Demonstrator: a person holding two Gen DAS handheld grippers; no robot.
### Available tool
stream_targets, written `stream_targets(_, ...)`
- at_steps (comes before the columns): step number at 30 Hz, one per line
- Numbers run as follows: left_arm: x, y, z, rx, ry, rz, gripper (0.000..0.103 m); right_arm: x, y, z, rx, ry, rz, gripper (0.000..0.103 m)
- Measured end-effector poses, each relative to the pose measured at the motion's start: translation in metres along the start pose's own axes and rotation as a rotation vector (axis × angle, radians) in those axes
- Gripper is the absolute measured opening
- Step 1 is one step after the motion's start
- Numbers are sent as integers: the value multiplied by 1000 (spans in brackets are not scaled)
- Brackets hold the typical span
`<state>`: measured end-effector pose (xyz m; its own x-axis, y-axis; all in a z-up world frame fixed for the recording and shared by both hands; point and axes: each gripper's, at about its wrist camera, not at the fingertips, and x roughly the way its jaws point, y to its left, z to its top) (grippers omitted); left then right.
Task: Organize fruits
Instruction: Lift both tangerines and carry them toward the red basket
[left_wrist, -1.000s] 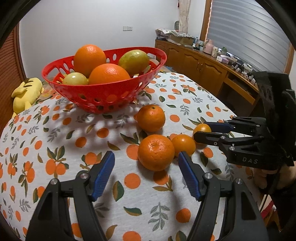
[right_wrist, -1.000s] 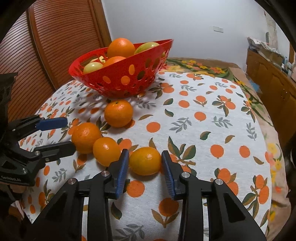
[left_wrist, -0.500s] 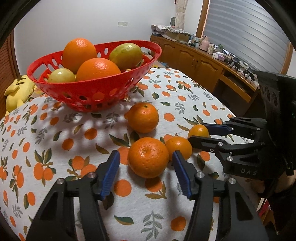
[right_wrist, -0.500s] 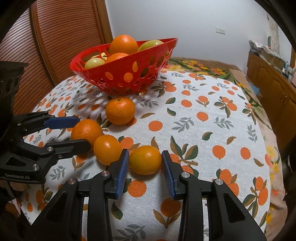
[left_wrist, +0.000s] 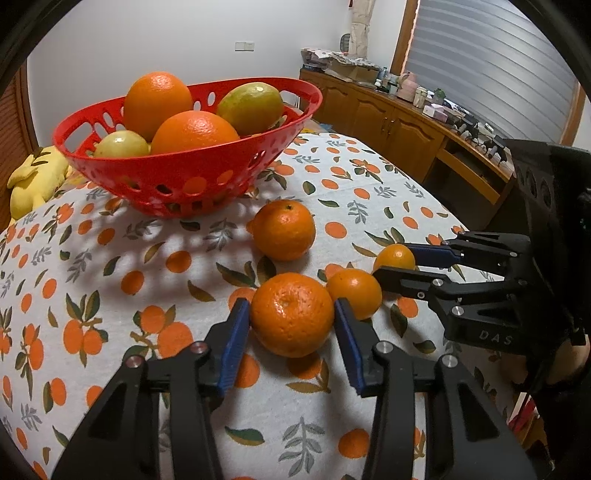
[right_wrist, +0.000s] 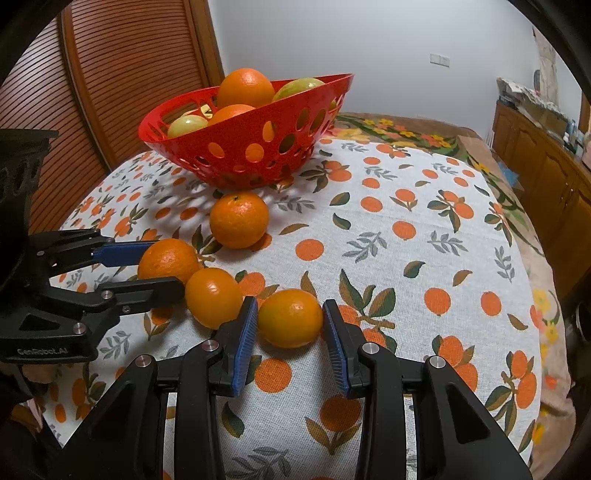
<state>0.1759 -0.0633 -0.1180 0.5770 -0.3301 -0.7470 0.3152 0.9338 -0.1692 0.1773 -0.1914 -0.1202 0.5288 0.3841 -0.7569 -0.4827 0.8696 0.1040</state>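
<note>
A red basket (left_wrist: 177, 184) holds oranges and yellow-green fruit at the far side of the table; it also shows in the right wrist view (right_wrist: 236, 155). Several tangerines lie loose in front of it. My left gripper (left_wrist: 291, 325) is shut on a large tangerine (left_wrist: 291, 314) that rests on the cloth. My right gripper (right_wrist: 290, 325) is shut on a small orange (right_wrist: 290, 317), also on the cloth. A third small orange (left_wrist: 354, 291) lies between the two. Another tangerine (left_wrist: 283, 229) sits closer to the basket.
The table has a white cloth (left_wrist: 110, 258) printed with oranges and leaves. A yellow plush toy (left_wrist: 33, 181) lies at the far left edge. Wooden cabinets (left_wrist: 399, 125) stand along the right wall, and a wooden slatted door (right_wrist: 110, 74) is behind the basket.
My left gripper has moved forward around the large tangerine and its jaws have closed onto it. My right gripper has stayed at the small orange, with the jaws drawing in against it.
</note>
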Motion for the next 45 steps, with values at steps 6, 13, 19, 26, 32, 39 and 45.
stream_targets(6,-16,8,-6,-25,-23,6,45,3,1,0,-5,12,7,36)
stream_targets(13,-30,13,-6,-37,-51,17,45,2,3,0,-9,8,7,33)
stream_targets(19,-40,17,-1,-41,-71,41,45,2,1,0,-1,8,23,33)
stream_targets(26,-57,20,3,-43,-107,47,45,-6,-3,4,0,-18,29,33)
stream_targets(32,-72,21,14,-38,-148,53,45,-24,-6,17,-2,-64,43,33)
stream_targets(39,-86,24,28,-32,-192,62,45,-46,0,38,-26,-122,41,33)
stream_targets(45,-94,27,35,-32,-217,73,45,-60,7,49,-46,-161,51,33)
